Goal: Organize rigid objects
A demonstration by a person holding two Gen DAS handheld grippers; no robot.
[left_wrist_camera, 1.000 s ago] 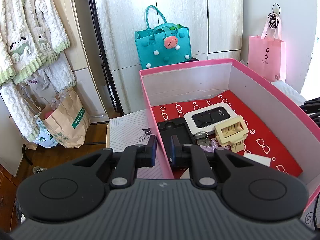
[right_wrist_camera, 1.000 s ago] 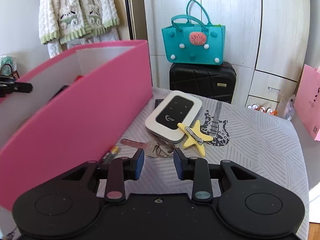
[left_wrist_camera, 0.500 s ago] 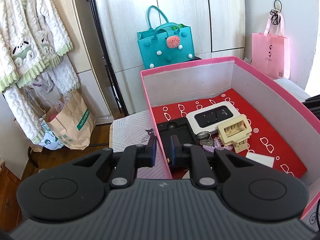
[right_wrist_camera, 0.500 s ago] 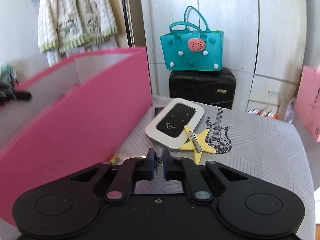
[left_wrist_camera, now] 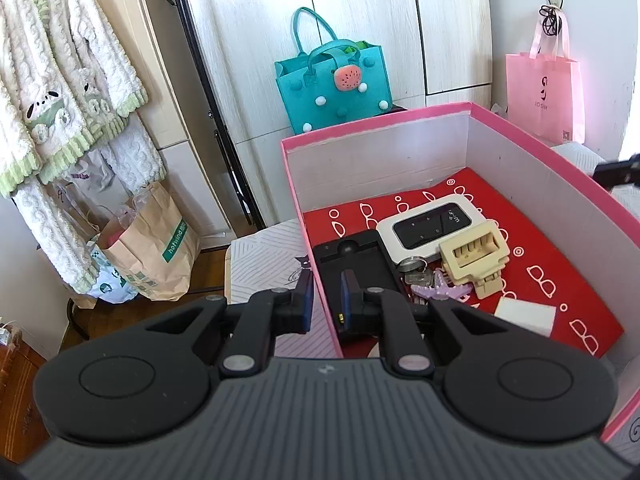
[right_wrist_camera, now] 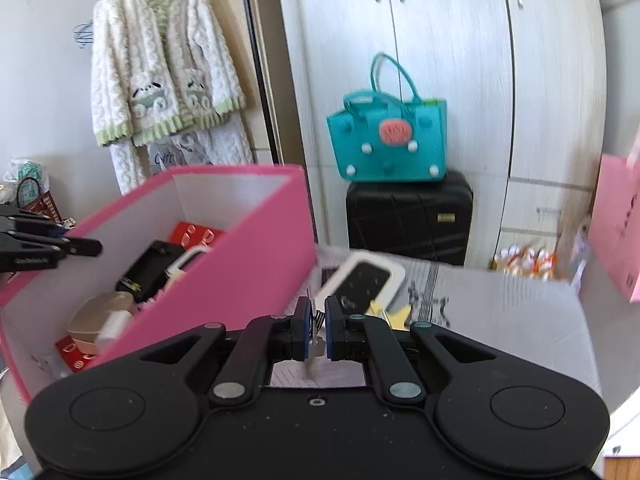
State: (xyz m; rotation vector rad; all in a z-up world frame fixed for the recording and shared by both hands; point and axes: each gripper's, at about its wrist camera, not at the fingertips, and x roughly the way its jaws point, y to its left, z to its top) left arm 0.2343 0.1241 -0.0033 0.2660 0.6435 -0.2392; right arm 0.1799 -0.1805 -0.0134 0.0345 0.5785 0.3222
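My left gripper [left_wrist_camera: 325,302] is shut on the near left wall of the pink box [left_wrist_camera: 312,216]; one finger is outside, one inside. Inside lie a white WiFi router [left_wrist_camera: 430,226], a black device [left_wrist_camera: 354,260], a cream clip [left_wrist_camera: 474,258], keys and a purple star [left_wrist_camera: 440,292]. My right gripper [right_wrist_camera: 316,330] is shut on a bunch of keys [right_wrist_camera: 315,338], lifted above the table beside the box [right_wrist_camera: 224,264]. A second white router [right_wrist_camera: 362,282] and a yellow star clip [right_wrist_camera: 394,316] lie on the table beyond it.
A teal bag [right_wrist_camera: 390,140] sits on a black suitcase [right_wrist_camera: 408,216] by the wardrobe. A pink bag [left_wrist_camera: 544,92] hangs at right. A paper bag [left_wrist_camera: 148,240] stands on the floor at left. The patterned tablecloth [right_wrist_camera: 500,312] stretches right.
My right gripper closed on the keys and lifted them off the table, rising so the box's inside shows. My left gripper kept its hold on the box wall.
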